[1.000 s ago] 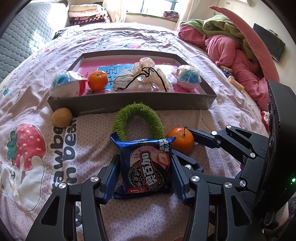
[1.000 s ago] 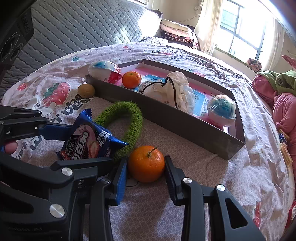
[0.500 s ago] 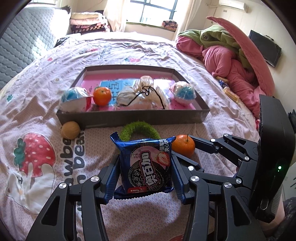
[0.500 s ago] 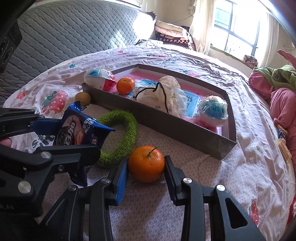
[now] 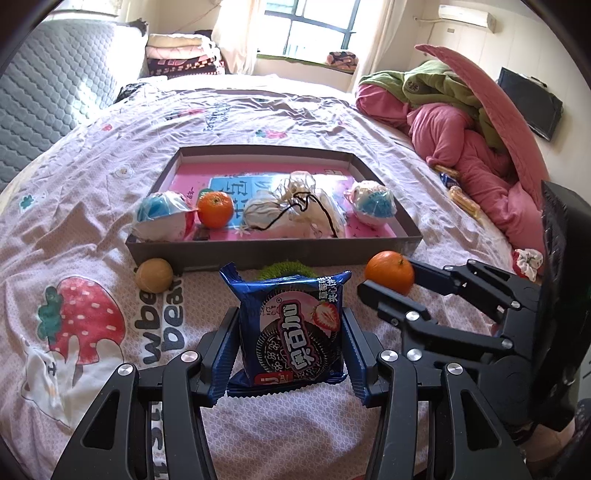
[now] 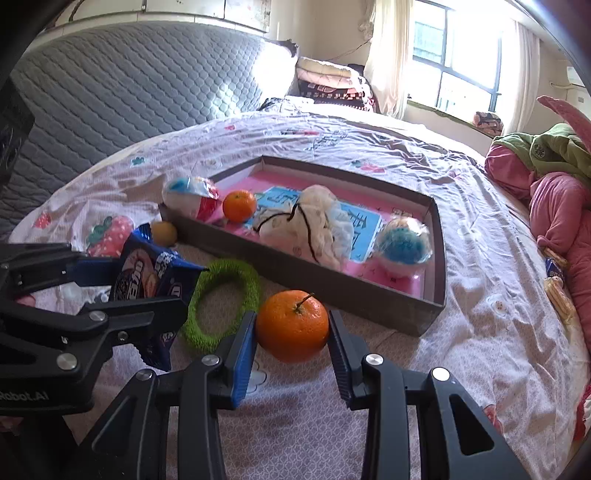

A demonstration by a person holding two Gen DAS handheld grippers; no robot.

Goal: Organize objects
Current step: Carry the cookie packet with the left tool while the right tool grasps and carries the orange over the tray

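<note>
Nearest to me, my left gripper (image 5: pixel 290 338) is clamped on a blue packet of strawberry sandwich biscuits (image 5: pixel 291 328), the pads pressing its two long edges so it stands upright and clear of the bed, which I judge is the way to carry it over the wall of the shallow cardboard tray (image 5: pixel 280 254) without dragging. My right gripper (image 6: pixel 291 341) is closed on a stemmed tangerine (image 6: pixel 292 325), pinched across its widest part with the stem up, and it hangs just short of the tray's near wall. Both loads look bound for the tray, so I take the tray as my mark. Against its near wall lies a green fuzzy ring (image 6: pixel 221 304), and at its near left corner a small brownish round fruit (image 5: pixel 154 275) rests outside, both not yet put away. Inside, from the left, sit a blue-and-white wrapped ball (image 5: pixel 164 218), a second tangerine (image 5: pixel 215 209), a white drawstring pouch (image 5: pixel 295 214) with a black cord, and another blue-and-white wrapped ball (image 5: pixel 373 204); bare pink floor shows toward the tray's far wall, where I would expect room for more. Under the tray is a soft bedsheet (image 5: pixel 92 229) printed with strawberries, wrinkled, so round things may roll. Beyond the tray to the right are heaped pink and green quilts (image 5: pixel 454 122), to the left a grey quilted headboard (image 6: pixel 122 85), and farthest off folded blankets (image 5: pixel 181 55) and a bright window (image 5: pixel 314 26).
</note>
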